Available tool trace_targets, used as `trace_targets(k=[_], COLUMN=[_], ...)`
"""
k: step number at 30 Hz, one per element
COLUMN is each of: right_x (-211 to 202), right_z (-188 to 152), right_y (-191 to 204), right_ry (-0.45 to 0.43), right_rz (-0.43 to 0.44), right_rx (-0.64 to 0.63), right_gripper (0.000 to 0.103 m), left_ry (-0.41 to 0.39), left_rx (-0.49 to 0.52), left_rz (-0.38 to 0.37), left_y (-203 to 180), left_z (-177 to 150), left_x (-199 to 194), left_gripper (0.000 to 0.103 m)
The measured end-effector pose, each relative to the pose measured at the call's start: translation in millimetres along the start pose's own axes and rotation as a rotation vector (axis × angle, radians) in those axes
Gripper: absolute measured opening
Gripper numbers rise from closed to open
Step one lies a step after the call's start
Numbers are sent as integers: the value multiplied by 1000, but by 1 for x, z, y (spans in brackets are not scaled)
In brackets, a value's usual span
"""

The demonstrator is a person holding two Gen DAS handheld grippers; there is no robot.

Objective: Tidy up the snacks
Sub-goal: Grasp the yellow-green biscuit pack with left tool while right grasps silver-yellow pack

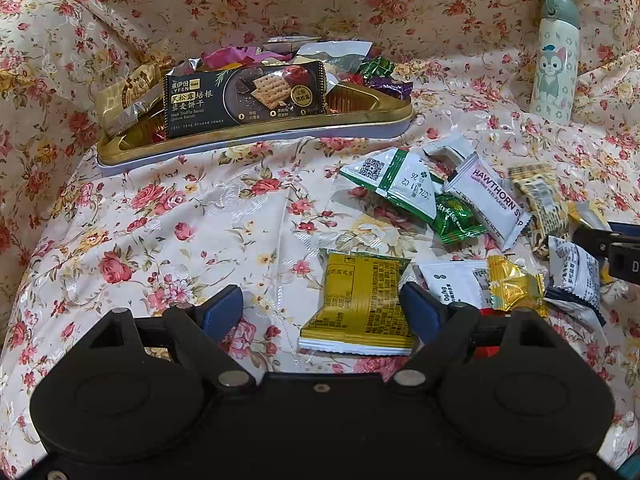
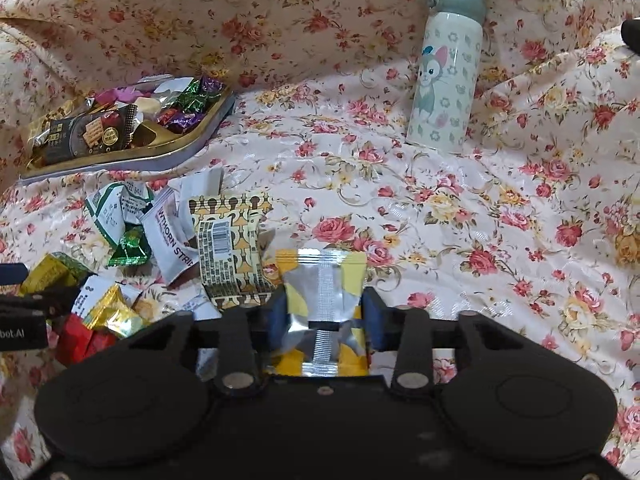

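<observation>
The right gripper (image 2: 325, 312) is clamping a silver-and-yellow foil snack packet (image 2: 325, 300) near the gold oval tin tray (image 2: 188, 140); the left gripper (image 1: 322, 312) is hanging released.

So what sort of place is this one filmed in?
Probably a home: a sofa or bed draped in a floral cloth, with a cartoon-print flask standing on it and a gold tray of wrapped snacks.

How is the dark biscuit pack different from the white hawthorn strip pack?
The dark biscuit pack is black with a cracker picture; the hawthorn strip pack is white with plain lettering. The biscuit pack stands propped in the gold tray; the hawthorn pack lies on the floral cloth among loose snacks. Both are sealed rectangular wrappers.
</observation>
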State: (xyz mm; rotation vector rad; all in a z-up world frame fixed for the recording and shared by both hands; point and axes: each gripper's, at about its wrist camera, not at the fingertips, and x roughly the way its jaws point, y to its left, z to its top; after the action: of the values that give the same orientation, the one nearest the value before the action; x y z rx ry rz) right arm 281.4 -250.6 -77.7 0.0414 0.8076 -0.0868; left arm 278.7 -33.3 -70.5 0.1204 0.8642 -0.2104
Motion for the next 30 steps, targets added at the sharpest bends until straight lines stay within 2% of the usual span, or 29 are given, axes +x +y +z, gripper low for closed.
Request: trace_targets(k=[15,18,26,30], right_x=[-28,-33,-48,-60], right_z=[-23,-28,-38,-42], right_y=[-10,-10,-16,-19], right_ry=[4,5,15,6], right_rz=[-8,-11,-2,9], right_rx=[60,64,95,114], right_gripper=[38,38,37,37], left_ry=[-6,-1,5,19], left_rx=[6,10,46,38], left_rz=[-9,-14,-27,-18], left_y=[0,0,-12,-14], left_z=[-1,1,4,5], left_x=[-1,-3,-10,-14], left_gripper=[85,79,49,46])
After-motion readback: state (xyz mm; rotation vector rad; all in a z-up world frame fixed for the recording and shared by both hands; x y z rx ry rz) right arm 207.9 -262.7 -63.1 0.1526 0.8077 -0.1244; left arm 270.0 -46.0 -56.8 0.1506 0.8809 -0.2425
